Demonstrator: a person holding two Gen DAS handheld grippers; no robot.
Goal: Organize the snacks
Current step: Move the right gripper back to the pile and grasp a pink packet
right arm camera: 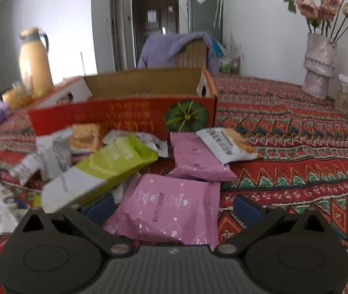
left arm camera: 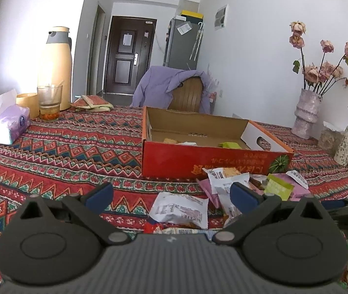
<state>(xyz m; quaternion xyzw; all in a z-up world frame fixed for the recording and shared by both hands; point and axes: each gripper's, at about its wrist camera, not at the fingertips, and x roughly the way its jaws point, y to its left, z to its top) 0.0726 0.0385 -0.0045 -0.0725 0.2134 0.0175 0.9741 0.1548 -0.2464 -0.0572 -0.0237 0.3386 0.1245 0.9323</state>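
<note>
Few snacks sit in the red box at centre frame; I make out about three small packets on its floor. Most of the job remains, I judge: a loose heap lies on the patterned tablecloth just before it. My left gripper gapes wide over a white packet. My right gripper gapes wide around a pink packet, lower centre, not clamped.

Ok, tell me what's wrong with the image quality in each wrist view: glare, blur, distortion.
Left wrist view: sharp overall, but strong light from the left washes out the thermos and the wall behind it; fisheye bending curves the walls and the table edge. Right wrist view: motion blur smears the green snack packet and the red cardboard box, while the right gripper stays crisp; same fisheye curvature.
</note>
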